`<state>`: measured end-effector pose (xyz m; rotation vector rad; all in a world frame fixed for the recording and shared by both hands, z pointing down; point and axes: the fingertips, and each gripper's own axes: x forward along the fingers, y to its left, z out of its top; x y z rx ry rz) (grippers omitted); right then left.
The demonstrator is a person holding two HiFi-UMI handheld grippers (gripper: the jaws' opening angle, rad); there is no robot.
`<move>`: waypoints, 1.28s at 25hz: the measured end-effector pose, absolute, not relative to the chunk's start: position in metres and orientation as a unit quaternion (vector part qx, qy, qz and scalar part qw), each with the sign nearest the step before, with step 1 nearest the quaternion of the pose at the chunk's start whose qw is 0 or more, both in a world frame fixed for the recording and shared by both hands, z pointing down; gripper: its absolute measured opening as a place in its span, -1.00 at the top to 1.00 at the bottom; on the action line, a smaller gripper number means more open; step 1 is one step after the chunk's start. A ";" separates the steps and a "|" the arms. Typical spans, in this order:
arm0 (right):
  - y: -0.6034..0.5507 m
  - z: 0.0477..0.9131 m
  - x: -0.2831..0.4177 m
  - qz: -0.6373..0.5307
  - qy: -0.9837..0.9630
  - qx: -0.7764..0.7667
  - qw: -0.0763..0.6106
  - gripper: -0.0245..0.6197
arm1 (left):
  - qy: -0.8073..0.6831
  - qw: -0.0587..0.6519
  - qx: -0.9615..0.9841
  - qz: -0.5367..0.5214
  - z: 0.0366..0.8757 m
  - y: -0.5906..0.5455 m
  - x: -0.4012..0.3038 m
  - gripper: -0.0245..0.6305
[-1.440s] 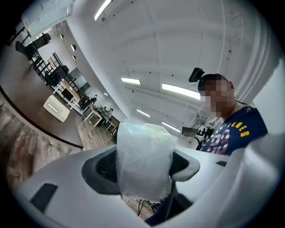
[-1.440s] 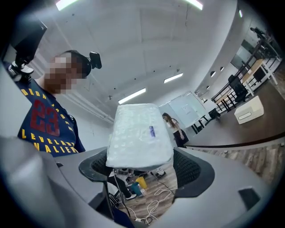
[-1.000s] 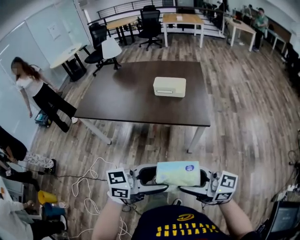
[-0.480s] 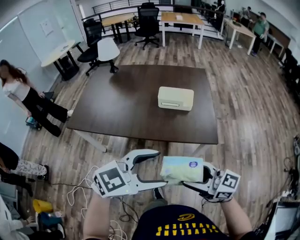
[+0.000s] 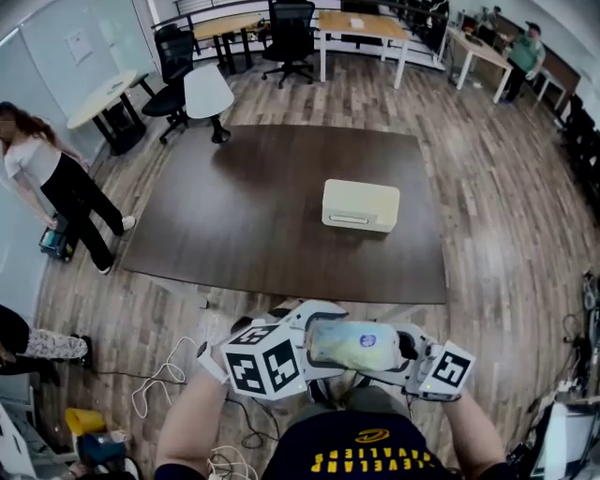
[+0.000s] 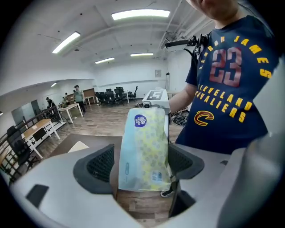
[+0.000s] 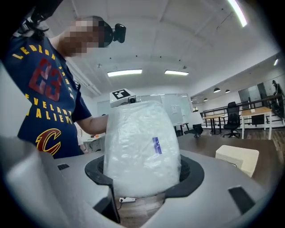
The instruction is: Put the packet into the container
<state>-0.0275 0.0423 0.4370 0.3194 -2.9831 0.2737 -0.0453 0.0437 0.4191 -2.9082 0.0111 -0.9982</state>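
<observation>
1. The right gripper [image 7: 144, 171] is clenched on the packet [image 7: 142, 147]; both of its pads press on the packet's sides.
2. The left gripper [image 6: 142, 162] is released: its jaws stand apart around the other end of the packet, with a small gap at one pad.
3. The packet is in the air, close before the person's body.
4. The container [image 5: 361, 204] stands on the dark table [image 5: 234, 216], well apart from the packet.

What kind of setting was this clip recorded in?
Most likely an open-plan office or lab: rolling office chairs, wooden desks along the back, a large dark table on a wood floor.
</observation>
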 end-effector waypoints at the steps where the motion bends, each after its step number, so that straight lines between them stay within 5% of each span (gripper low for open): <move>1: 0.036 0.438 -0.028 0.088 -0.989 0.102 0.066 0.01 | -0.004 0.028 -0.944 -0.329 0.422 0.037 -0.044 -0.18; 26: -0.172 0.464 0.035 0.053 -0.995 -0.015 0.086 0.00 | 0.027 -0.011 -0.899 -0.437 0.469 -0.163 0.030 0.12; 32: -0.210 0.481 0.033 0.057 -0.992 0.016 0.115 -0.42 | 0.020 0.014 -0.876 -0.482 0.481 -0.198 0.019 0.14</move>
